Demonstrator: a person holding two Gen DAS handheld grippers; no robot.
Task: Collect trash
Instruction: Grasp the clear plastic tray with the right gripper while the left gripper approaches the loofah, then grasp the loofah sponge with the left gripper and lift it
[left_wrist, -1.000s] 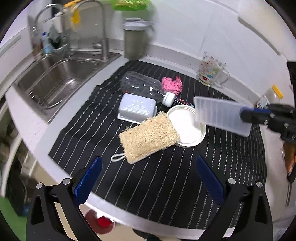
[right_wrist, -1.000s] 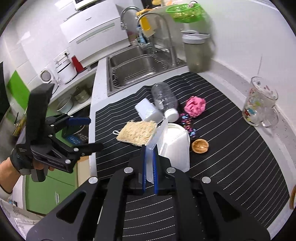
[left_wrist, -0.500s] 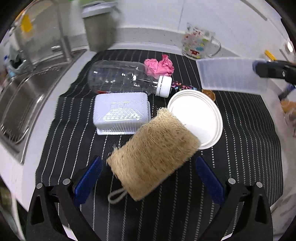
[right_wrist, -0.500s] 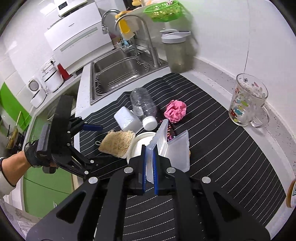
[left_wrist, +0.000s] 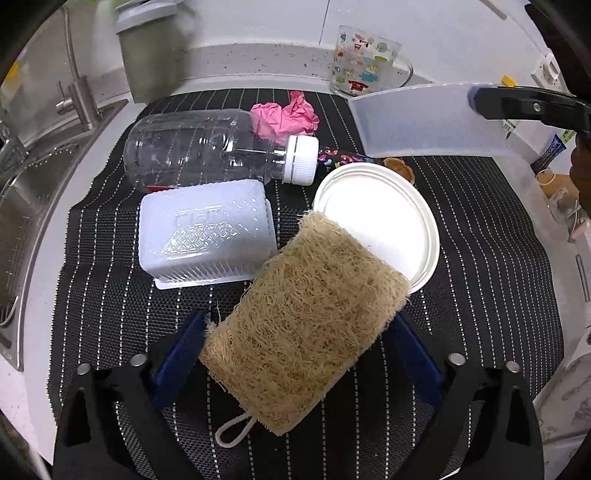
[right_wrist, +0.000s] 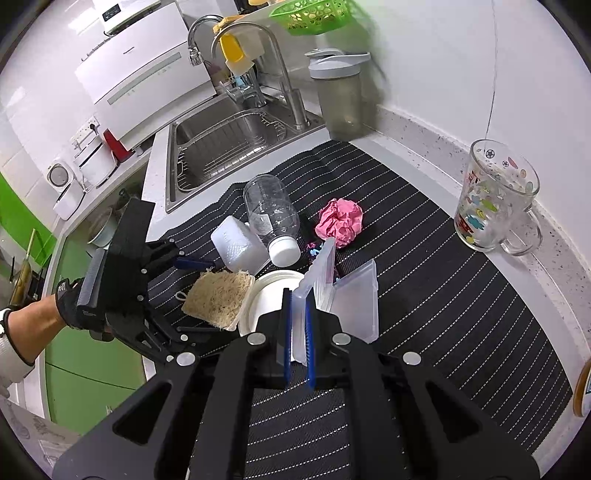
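My left gripper (left_wrist: 295, 354) is open, its blue fingers either side of a tan loofah sponge (left_wrist: 306, 325) that lies on the striped mat and overlaps a white paper plate (left_wrist: 376, 214). My right gripper (right_wrist: 298, 332) is shut on a clear hinged plastic box (right_wrist: 343, 291), held open above the mat; it also shows in the left wrist view (left_wrist: 428, 122). An empty plastic bottle (left_wrist: 210, 151), a crumpled pink paper (left_wrist: 284, 116), a white plastic container (left_wrist: 207, 232), a candy wrapper (left_wrist: 343, 159) and a nutshell (left_wrist: 400, 170) lie on the mat.
A patterned glass mug (right_wrist: 495, 199) stands at the back right. A grey shaker cup (right_wrist: 340, 92) stands by the sink (right_wrist: 225, 144) and tap on the left. The black striped mat (right_wrist: 461, 314) covers the counter.
My left gripper has moved forward and down until its open fingers straddle the loofah. My right gripper still holds the plastic box and has shifted slightly.
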